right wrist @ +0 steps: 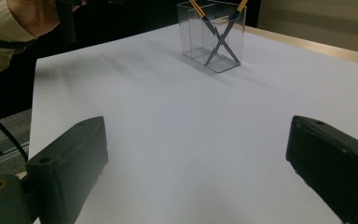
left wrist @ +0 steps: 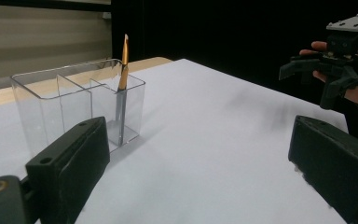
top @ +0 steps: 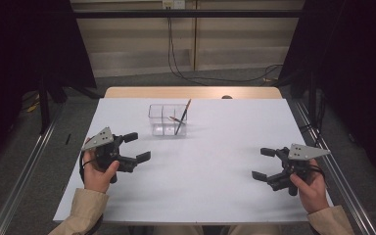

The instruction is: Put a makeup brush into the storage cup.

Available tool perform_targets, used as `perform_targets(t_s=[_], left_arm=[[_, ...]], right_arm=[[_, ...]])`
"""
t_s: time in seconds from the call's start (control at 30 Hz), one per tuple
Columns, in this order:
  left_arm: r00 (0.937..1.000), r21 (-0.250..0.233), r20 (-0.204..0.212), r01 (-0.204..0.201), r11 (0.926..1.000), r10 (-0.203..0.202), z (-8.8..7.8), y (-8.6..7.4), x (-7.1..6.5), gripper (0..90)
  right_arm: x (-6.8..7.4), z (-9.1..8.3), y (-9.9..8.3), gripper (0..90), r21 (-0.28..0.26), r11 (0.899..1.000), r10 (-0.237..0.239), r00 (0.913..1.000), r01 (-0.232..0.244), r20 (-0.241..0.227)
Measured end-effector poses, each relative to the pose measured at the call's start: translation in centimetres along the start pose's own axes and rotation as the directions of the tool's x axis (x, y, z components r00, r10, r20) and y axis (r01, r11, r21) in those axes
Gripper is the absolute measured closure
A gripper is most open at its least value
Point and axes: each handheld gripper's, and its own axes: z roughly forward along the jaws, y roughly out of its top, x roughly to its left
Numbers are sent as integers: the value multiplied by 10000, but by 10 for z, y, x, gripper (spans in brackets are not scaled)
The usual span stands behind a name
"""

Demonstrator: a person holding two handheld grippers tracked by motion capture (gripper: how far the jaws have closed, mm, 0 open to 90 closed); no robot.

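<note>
High view: left claw at the left of the white worktop, jaws spread, nothing between them, pointing right and slightly away from the person. Right claw at the right side, jaws also spread and empty, pointing left. The two are well apart, with bare sheet between them. Each is held in a hand with a tan sleeve at the bottom edge.

Clear divided holder sits toward the far middle of the worktop, nearer the left claw than the right. Brushes stand tilted in its right-hand compartment as this view has it; from above they read as thin dark sticks, and the count is hard to tell.

Left gripper view: holder up close, just beyond the left jaw, not touching. It shows one brush with an orange ferrule, near upright, in the end compartment. The other compartments look empty. The right claw shows far off at upper right, in a hand.

Right gripper view: holder far off at top centre. Here two brushes clearly cross in an X inside one compartment, orange ferrules up, which the left gripper view does not resolve. A sleeve and hand at top left.
</note>
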Motion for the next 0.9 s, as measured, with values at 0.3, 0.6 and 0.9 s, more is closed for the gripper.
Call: perform_targets(t_s=[0.3,0.6,0.9], left_arm=[[10000,76,-85,43,10000,-43,-10,-5,-4,52],[9998,96,-195,-66,9999,68,-17,-6,-6,52],[9996,72,-281,-45,10000,47,-23,-7,-9,52]], right_arm=[[1,0,0,50,7,10000,-3,10000,3,-11],[2,2,0,49,45,10000,-36,10000,36,-24],[1,1,-2,49,75,10000,-51,10000,51,-4]])
